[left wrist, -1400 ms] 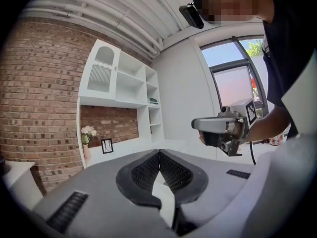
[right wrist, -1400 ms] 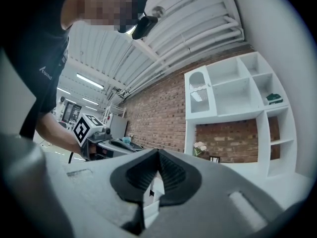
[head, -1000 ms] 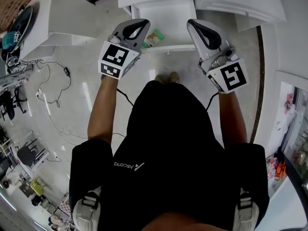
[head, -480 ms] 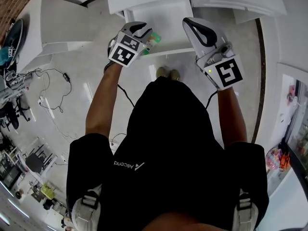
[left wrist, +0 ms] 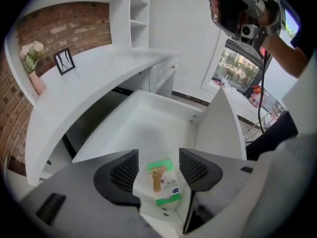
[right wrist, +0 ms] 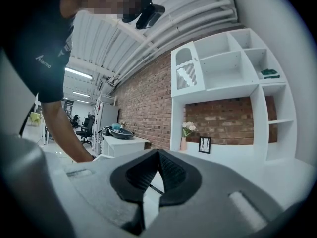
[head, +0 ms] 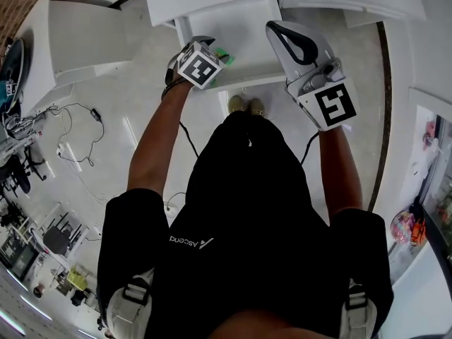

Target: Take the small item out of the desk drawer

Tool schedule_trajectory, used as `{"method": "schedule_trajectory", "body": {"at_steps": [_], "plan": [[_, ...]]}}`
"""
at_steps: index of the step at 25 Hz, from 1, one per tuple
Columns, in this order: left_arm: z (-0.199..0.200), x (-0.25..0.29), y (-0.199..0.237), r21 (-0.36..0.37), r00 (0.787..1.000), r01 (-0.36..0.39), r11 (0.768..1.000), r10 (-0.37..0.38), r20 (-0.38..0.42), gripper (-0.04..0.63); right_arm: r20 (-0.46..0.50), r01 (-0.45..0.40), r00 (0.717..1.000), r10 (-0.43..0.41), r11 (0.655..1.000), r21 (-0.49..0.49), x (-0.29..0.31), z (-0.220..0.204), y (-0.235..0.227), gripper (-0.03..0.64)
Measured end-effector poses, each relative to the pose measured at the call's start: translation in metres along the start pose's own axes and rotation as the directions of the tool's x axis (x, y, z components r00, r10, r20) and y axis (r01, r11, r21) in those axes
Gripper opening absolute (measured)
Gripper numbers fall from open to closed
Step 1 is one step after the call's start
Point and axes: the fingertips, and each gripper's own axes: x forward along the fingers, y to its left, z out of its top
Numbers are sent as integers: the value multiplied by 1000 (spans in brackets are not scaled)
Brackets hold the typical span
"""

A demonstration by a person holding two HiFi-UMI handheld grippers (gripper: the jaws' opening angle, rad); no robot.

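Left gripper [left wrist: 158, 168] hangs with jaws just opened, gripping nothing; the small green box [left wrist: 162, 182] lies between and below them in the drawer [left wrist: 148, 118]. Lower straight, then close on its sides.

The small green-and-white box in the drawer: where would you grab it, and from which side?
Probably across its two long edges, from above. The box lies flat on the floor of the drawer near a front corner, so the top is the open way in. The left gripper, whose jaws have just been opening, hangs over it with a jaw either side, not touching.
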Motion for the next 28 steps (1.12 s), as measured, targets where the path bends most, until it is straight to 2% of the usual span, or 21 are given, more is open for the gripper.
{"method": "schedule_trajectory", "body": {"at_steps": [7, 13, 28], "plan": [[-27, 55, -1, -14, 989, 53, 998, -55, -138, 323, -5, 16, 1000, -16, 1000, -2, 5, -6, -16, 3], [-56, 92, 1, -50, 966, 73, 996, -82, -244, 364, -36, 32, 999, -31, 999, 12, 5, -26, -28, 3], [-89, 137, -4, -95, 918, 44, 995, -78, -388, 372, -72, 69, 995, -65, 996, 51, -13, -57, -44, 3]]}}
